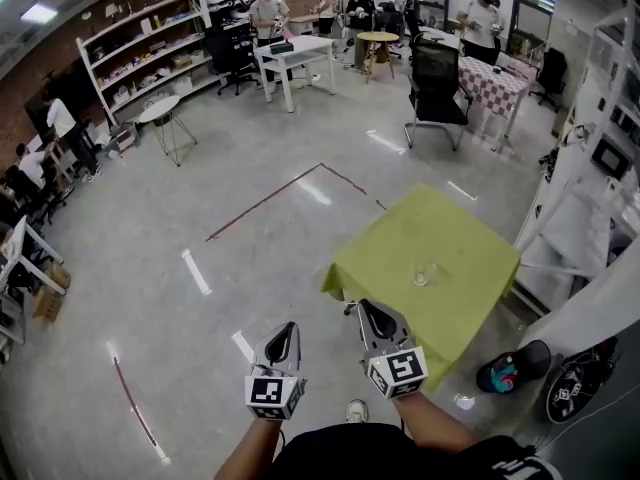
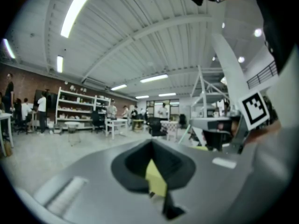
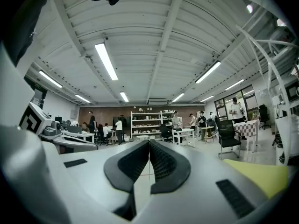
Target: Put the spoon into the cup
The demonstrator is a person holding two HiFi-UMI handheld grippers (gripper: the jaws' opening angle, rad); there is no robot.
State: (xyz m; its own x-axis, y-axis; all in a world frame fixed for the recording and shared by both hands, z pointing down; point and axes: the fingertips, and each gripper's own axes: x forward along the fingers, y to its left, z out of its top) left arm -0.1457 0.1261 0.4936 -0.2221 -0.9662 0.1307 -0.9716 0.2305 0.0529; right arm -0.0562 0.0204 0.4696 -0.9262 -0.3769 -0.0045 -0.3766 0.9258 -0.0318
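Head view: a square table under a yellow-green cloth (image 1: 462,236) carries a small clear glass cup (image 1: 424,273) at about its middle, away from every edge. The left gripper (image 1: 290,326) and right gripper (image 1: 365,306) hang side by side over the floor just short of the table's near corner.

Left gripper view: its black jaws meet at the tip (image 2: 152,143). A yellow patch shows lower between them, and I cannot tell what it is.

Right gripper view: the ribbed jaws (image 3: 150,142) are pressed together with nothing between them.

- Surface (image 1: 455,233) under a yellow-green cloth (image 1: 400,258) (drooping at the edges).
- Black office chair (image 1: 436,83) beyond it.
- White shelves (image 1: 150,48) along the brick wall (image 1: 60,28).
- Red line (image 1: 265,203) on the floor (image 1: 250,148).
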